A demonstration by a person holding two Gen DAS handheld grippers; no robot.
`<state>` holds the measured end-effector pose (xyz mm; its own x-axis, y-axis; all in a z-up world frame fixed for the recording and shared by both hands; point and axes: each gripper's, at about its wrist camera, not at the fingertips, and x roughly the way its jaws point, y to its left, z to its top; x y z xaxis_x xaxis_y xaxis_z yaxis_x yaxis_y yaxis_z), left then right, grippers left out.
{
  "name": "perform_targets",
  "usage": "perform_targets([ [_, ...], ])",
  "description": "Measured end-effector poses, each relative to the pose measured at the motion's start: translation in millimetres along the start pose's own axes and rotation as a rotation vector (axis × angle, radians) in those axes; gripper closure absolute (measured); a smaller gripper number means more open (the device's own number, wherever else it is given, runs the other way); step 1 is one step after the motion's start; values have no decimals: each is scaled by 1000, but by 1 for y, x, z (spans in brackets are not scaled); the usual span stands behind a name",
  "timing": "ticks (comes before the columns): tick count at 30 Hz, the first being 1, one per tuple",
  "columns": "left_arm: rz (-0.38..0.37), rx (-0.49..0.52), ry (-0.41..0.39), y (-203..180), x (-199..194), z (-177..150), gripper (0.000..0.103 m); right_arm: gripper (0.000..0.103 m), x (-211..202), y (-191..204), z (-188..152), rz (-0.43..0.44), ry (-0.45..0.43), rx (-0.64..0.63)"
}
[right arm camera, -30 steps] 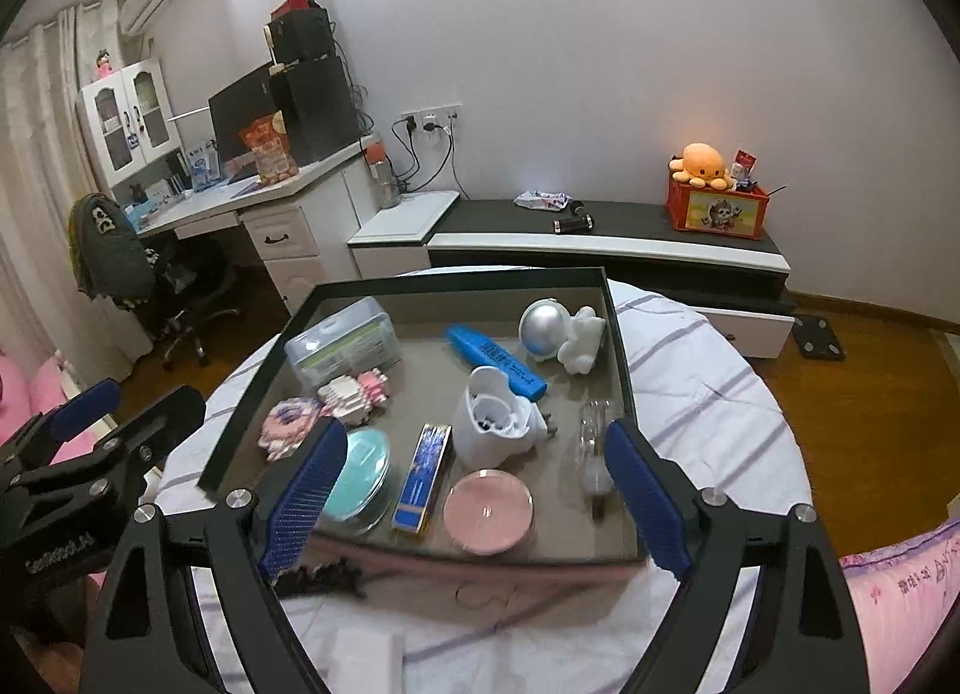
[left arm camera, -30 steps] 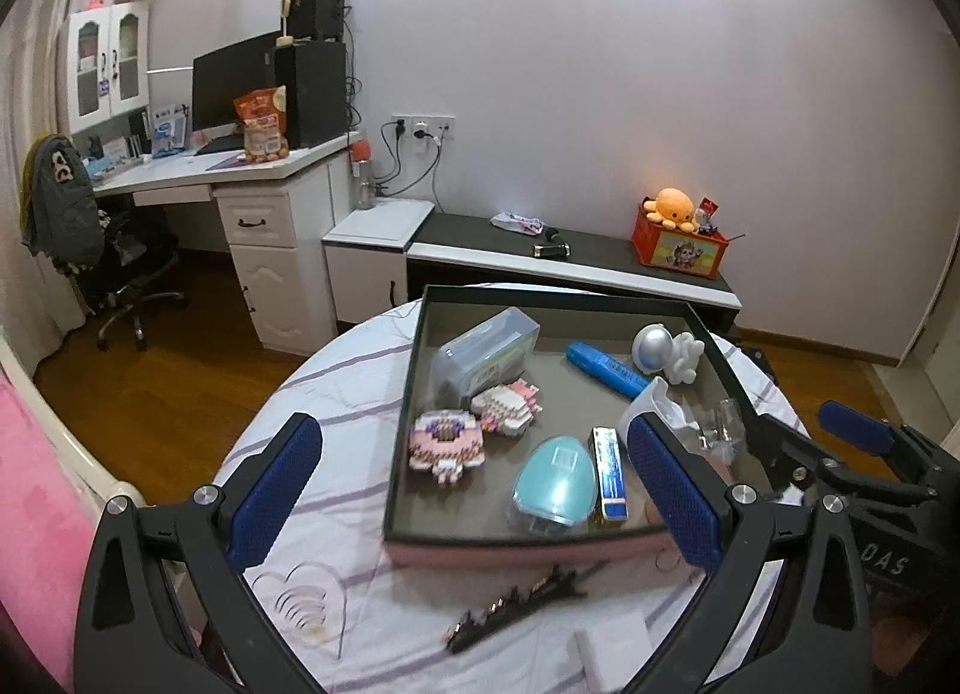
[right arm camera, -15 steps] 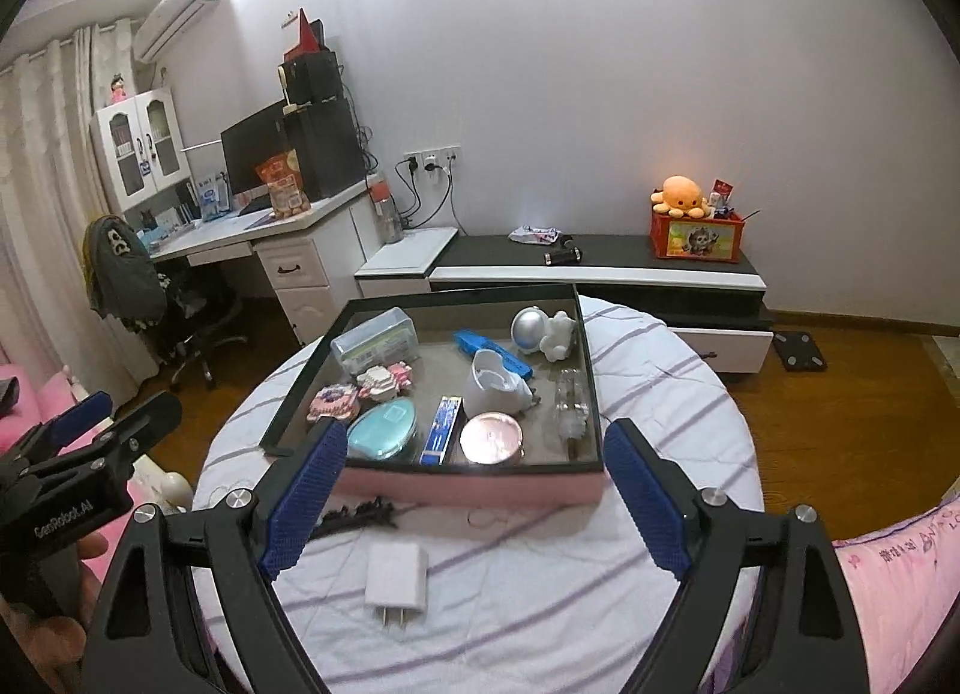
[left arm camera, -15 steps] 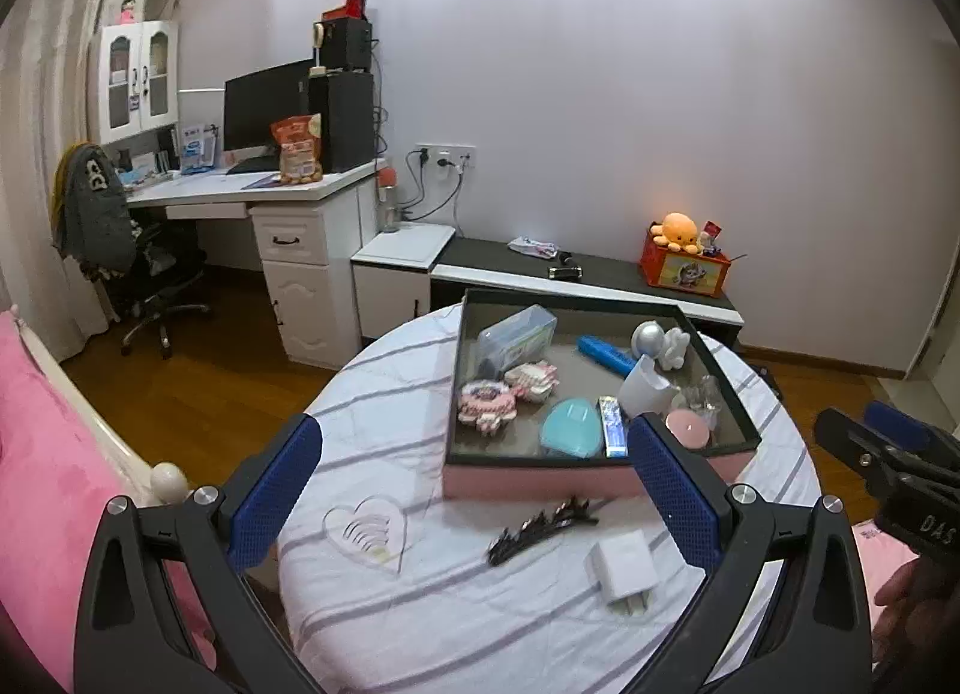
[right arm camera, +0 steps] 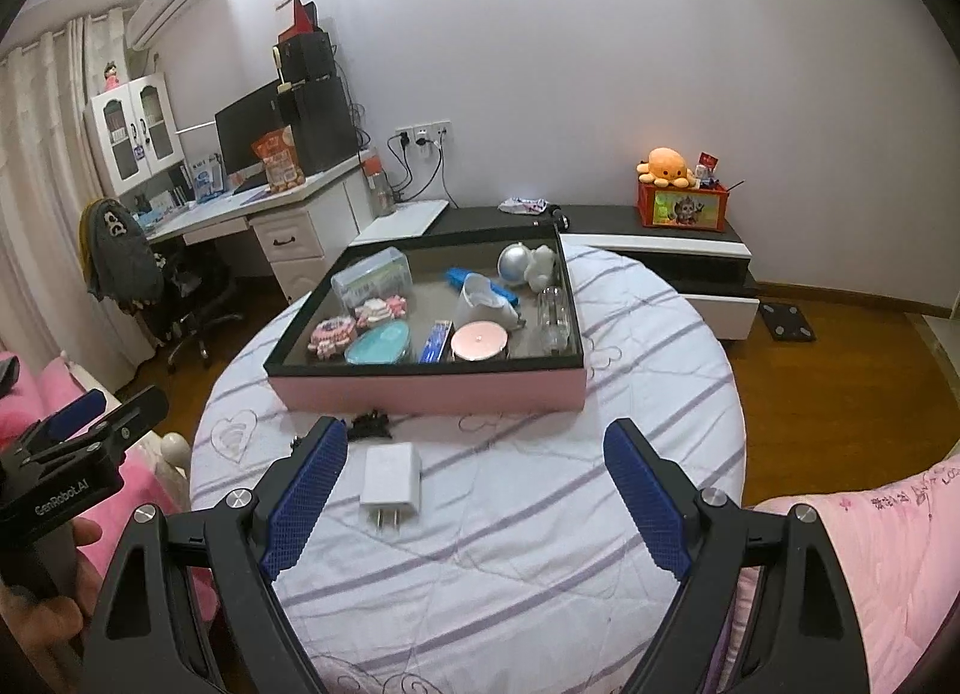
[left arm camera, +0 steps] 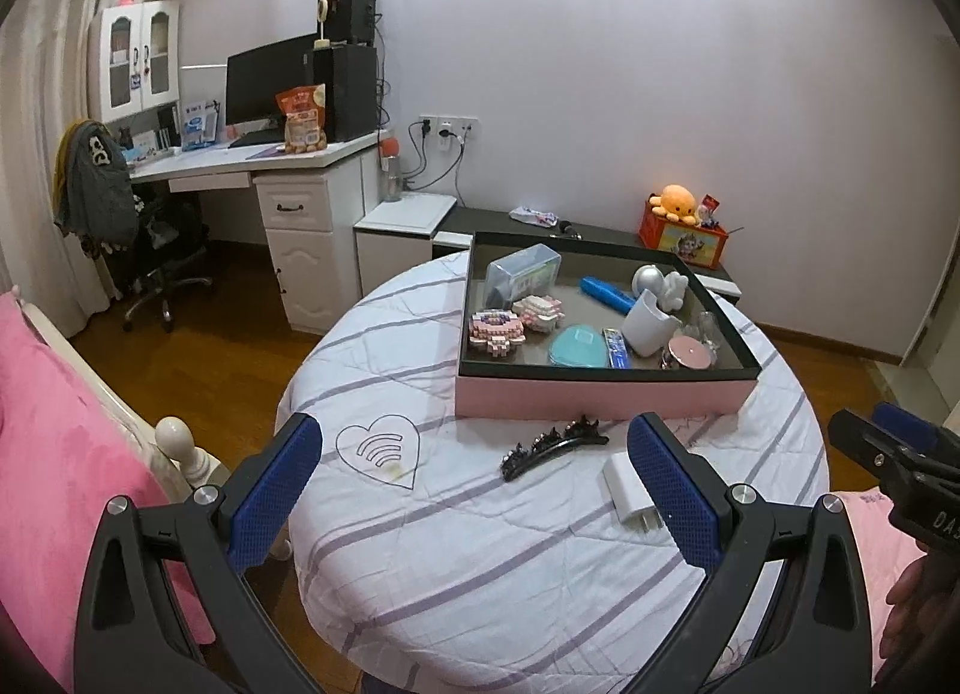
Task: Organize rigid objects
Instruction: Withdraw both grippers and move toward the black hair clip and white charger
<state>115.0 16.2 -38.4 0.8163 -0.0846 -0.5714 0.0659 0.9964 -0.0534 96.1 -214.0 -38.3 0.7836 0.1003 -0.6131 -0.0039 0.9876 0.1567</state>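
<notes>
A pink tray with a dark rim (left arm camera: 600, 397) (right arm camera: 420, 391) sits at the far side of the round table. It holds several items, among them a white cup (left arm camera: 645, 325), a teal case (left arm camera: 576, 347), a pink round tin (right arm camera: 479, 341) and a clear plastic box (right arm camera: 372, 277). In front of the tray lie a black hair clip (left arm camera: 555, 446) and a white charger plug (right arm camera: 390, 481) (left arm camera: 627, 490). My left gripper (left arm camera: 474, 430) hovers open and empty over the near cloth. Over the table's near edge my right gripper (right arm camera: 477, 430) is also open and empty, the plug just inside its left finger.
The table wears a white cloth with purple stripes (left arm camera: 480, 544). Pink bedding (left arm camera: 48, 454) and a bedpost knob (left arm camera: 174, 433) lie at the left, more pink bedding (right arm camera: 870, 544) at the right. A desk with a chair (left arm camera: 150, 250) and a low cabinet (right arm camera: 660, 241) stand behind.
Both grippers have drawn back from the tray, which now looks smaller and farther off. The hair clip and the charger plug have come fully into view.
</notes>
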Motion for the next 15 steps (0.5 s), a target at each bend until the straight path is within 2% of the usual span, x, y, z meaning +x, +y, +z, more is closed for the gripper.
perform_targets([
  [15,2,8,12,-2,0,-6,0,14,4,15,-7,14,23,-29],
])
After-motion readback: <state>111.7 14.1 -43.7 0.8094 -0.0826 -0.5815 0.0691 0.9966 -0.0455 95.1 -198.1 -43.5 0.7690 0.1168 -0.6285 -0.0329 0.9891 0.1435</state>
